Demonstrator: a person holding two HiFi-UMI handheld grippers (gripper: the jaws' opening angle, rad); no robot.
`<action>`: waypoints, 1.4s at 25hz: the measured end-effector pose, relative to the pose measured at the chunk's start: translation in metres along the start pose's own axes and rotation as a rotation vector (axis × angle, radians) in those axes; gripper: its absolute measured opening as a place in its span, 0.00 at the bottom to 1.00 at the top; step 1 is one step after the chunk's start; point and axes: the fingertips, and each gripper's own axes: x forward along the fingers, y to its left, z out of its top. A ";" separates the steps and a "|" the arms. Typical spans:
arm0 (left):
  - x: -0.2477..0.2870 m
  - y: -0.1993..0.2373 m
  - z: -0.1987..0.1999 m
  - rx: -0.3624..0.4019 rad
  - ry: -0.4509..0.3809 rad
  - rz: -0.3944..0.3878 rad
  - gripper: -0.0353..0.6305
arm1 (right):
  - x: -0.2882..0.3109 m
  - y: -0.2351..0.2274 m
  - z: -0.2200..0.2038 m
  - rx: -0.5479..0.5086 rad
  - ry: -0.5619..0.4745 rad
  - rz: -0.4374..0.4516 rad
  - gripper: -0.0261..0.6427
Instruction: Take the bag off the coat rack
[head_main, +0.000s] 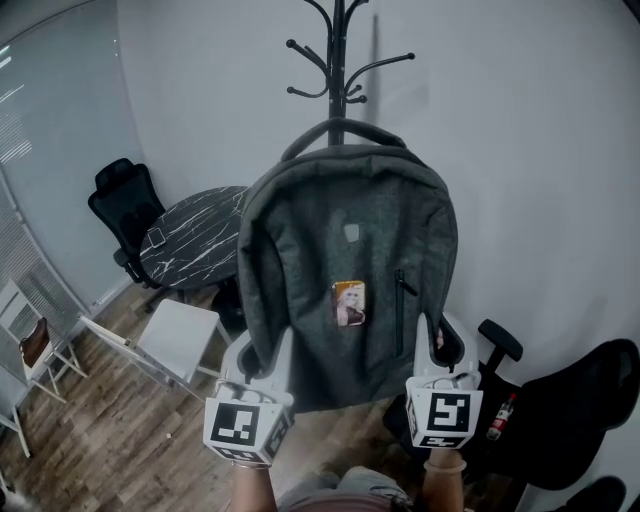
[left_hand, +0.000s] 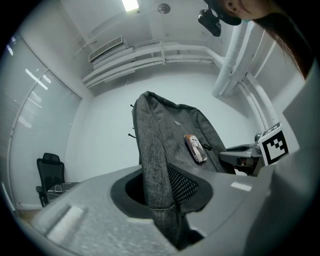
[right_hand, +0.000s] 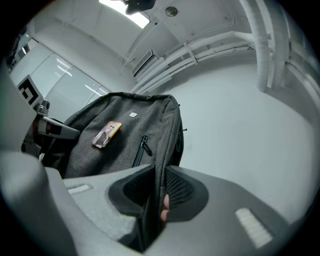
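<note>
Bag (head_main: 345, 250): grey fabric, held upright in front of the rack (head_main: 338, 50), front face toward the head camera. It covers the lower pole and hangs clear of the floor (head_main: 110, 430). Its top handle (head_main: 375, 128) arches across the pole below the rack's hooks. From this angle it cannot be confirmed whether the handle is still caught on a hook or only passes in front of the pole.

Left gripper (head_main: 262, 360): clenched on the bag's left edge, low on the side. The left gripper view shows a fold of grey fabric pinched between the jaws (left_hand: 165, 195).

Right gripper (head_main: 440, 345): clenched on the bag's right edge at about the same height. The right gripper view shows the bag's side seam running down between the jaws (right_hand: 157, 195).

Bag front: a small picture card (head_main: 348, 303) sits near the middle, with a vertical zip (head_main: 400, 300) just to its right.

Surroundings: a round dark marbled table (head_main: 195, 240) stands behind the bag at left with a phone (head_main: 155, 237) lying on it. An office chair (head_main: 125, 205) stands beside the table, and a white chair (head_main: 180, 335) stands nearer. A plain wall (head_main: 520, 150) is behind the rack.
</note>
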 end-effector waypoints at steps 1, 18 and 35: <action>0.000 0.000 0.000 0.000 -0.001 0.004 0.18 | 0.000 0.000 -0.001 0.000 -0.001 0.006 0.14; -0.010 -0.045 0.005 0.010 0.011 0.022 0.18 | -0.026 -0.028 -0.009 0.010 -0.029 0.044 0.14; -0.031 -0.059 0.027 0.000 0.014 0.058 0.18 | -0.057 -0.035 0.007 0.017 -0.039 0.051 0.14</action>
